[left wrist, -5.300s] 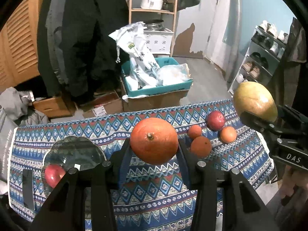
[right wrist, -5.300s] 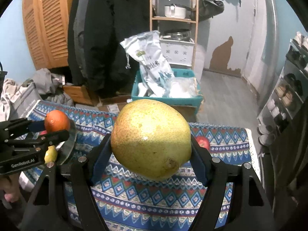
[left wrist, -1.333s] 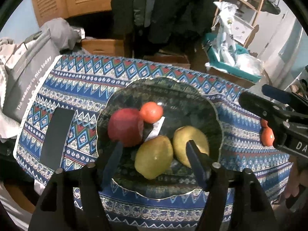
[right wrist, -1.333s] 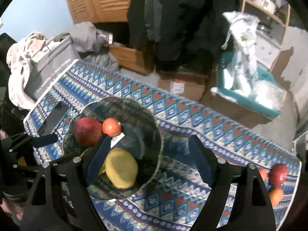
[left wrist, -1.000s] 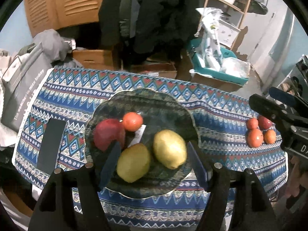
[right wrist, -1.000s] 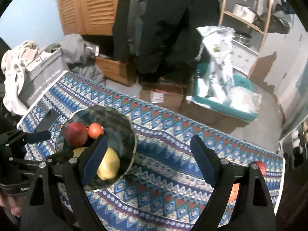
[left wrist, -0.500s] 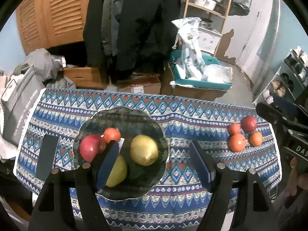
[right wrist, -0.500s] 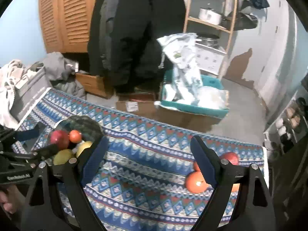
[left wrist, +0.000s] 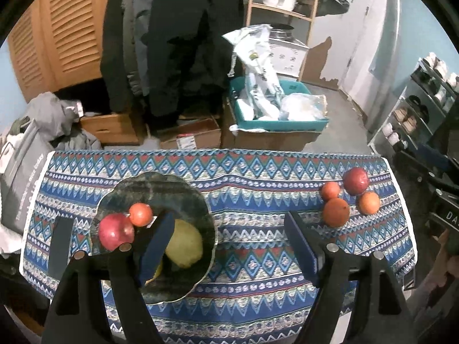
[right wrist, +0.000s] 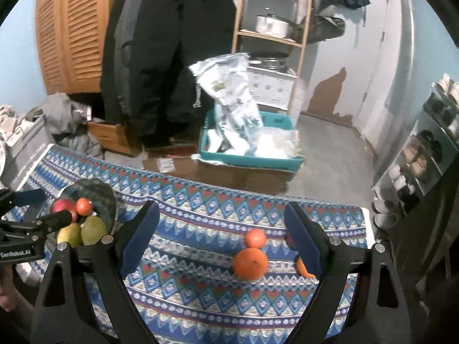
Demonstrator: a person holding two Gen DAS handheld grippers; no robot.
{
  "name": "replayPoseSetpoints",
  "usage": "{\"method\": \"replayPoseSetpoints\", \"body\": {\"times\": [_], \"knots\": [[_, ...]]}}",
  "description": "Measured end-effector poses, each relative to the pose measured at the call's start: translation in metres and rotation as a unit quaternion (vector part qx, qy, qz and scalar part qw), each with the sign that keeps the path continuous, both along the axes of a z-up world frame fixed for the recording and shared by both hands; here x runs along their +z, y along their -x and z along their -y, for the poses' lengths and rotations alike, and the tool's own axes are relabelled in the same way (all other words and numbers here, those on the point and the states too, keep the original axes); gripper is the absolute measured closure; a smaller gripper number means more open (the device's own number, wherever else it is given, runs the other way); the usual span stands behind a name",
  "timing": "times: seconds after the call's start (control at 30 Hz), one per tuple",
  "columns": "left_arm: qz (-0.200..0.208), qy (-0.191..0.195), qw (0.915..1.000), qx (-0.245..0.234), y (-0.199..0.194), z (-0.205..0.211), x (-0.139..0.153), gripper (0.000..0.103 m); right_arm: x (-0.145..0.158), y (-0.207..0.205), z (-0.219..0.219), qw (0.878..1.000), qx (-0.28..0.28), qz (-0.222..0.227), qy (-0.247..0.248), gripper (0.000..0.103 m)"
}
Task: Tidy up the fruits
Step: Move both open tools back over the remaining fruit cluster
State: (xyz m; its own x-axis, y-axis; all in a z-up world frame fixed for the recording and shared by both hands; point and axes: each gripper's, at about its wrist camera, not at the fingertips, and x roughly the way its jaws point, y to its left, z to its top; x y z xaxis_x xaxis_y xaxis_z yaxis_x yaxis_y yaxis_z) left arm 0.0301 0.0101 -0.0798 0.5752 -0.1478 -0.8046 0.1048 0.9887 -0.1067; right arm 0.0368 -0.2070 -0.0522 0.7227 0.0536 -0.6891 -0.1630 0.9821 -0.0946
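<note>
Both pairs of tongs, left gripper and right gripper, have pulled back from the dark scalloped glass plate with jaws apart and empty; two yellow-green pears now rest there beside a red apple; four loose fruits wait well apart on the patterned blue cloth.

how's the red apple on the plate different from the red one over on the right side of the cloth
The red apple on the plate sits on the dark plate, touching a small orange fruit and near yellow-green fruit; the red apple on the cloth lies on the patterned tablecloth among three orange fruits. The plate apple looks brighter and pinker, the cloth one darker. Both are round, red and ungripped.
</note>
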Motion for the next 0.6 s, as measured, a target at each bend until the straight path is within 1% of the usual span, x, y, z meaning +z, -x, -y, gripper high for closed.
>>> {"method": "replayPoseSetpoints", "body": {"times": [0.2,0.37,0.6], "knots": [[0.001,-0.005,0.9998,-0.020,-0.003,0.028,0.003,0.023,-0.003,0.003,0.033,0.999,-0.032,0.000,-0.007,0.016],[0.002,-0.009,0.9993,-0.037,-0.005,0.053,0.004,0.023,-0.009,0.007,0.059,0.998,-0.057,-0.002,0.005,0.016],[0.002,-0.019,0.9980,-0.061,-0.009,0.089,0.001,0.023,-0.010,0.013,0.092,0.997,-0.082,-0.004,-0.011,0.016]]}}
